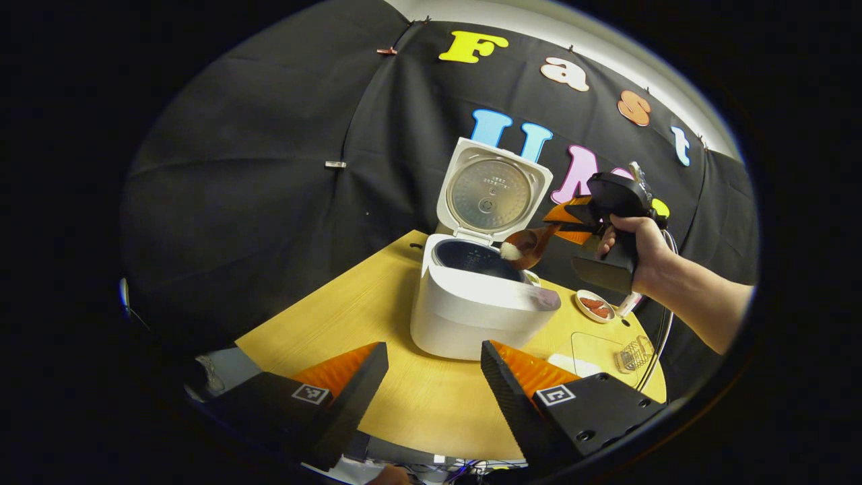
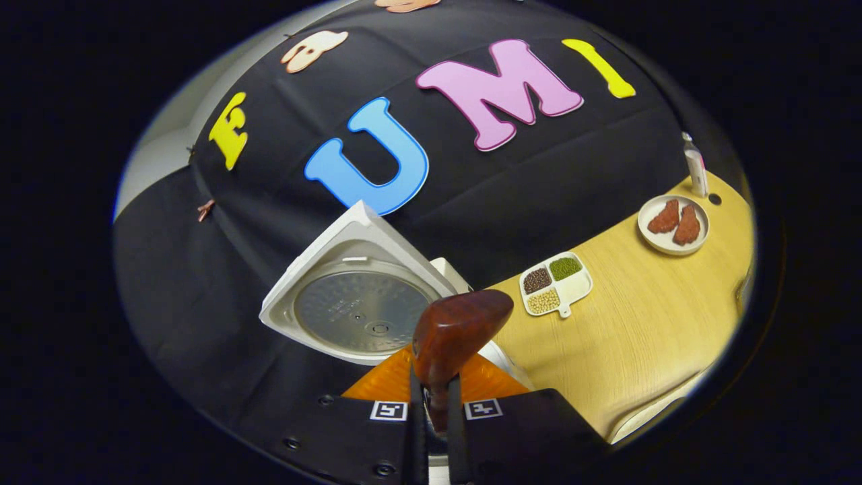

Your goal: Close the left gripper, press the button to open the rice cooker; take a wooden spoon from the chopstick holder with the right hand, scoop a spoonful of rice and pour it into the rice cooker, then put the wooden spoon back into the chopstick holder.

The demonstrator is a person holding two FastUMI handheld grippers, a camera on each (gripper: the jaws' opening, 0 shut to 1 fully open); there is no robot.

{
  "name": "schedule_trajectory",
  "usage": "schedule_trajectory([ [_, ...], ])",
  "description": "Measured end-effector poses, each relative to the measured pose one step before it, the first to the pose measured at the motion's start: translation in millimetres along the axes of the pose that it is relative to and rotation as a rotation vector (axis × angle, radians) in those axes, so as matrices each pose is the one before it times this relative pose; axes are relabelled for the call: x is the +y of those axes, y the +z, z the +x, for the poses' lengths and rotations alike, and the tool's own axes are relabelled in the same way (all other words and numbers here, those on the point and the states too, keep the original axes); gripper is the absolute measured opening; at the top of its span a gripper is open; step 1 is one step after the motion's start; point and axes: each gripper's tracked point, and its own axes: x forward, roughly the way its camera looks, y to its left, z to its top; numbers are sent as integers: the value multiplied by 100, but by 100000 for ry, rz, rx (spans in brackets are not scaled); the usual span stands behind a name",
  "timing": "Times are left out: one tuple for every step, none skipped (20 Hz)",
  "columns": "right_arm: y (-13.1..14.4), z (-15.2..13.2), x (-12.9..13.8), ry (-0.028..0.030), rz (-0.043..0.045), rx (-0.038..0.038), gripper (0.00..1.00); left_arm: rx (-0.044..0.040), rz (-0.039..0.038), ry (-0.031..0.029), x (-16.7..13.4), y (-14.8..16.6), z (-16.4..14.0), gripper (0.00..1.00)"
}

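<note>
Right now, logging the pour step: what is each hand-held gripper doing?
Left hand-held gripper: open, holding nothing, in front of the rice cooker.
Right hand-held gripper: shut on the wooden spoon, tipped over the open cooker.

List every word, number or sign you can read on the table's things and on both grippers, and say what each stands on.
Nothing can be quoted:
Rice cooker lid: fine print on the metal inner plate, too small to read.
Left gripper: a square black-and-white marker on each finger, a pattern and not words.
Right gripper, holding the wooden spoon: the same kind of markers, no words.
Bottle: any label is too small to tell.
</note>
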Motion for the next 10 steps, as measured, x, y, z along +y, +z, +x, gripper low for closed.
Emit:
schedule_trajectory([
  [-203,199,323,155,-4047,-650,16,1239,-875,-423,63,-315,25,95],
  [-172,215,253,119,-3968,-1006,16,1001,-755,-351,-27,-555,-43,95],
  [-274,116,370,328,-4165,-878,16,476,-439,-279,-44,-171,-65,96],
  [-325,183,294,353,-4265,-302,16,426,-22,-494,-194,-193,49,95],
  [-489,163,286,251,-3277,215,16,-38,355,-268,-95,19,80,95],
  [-561,195,328,1099,-2155,300,16,-221,560,-44,89,-16,53,95],
  [-368,183,575,1460,-2008,348,16,-528,622,697,193,60,94,95],
  [-377,131,292,665,-2250,220,16,-362,286,534,255,-88,119,95],
  [-200,-5,243,275,-3329,-405,16,480,-209,-151,51,-164,205,95],
  [77,-46,198,105,-4026,-1288,16,375,-489,131,134,-239,2,95],
])
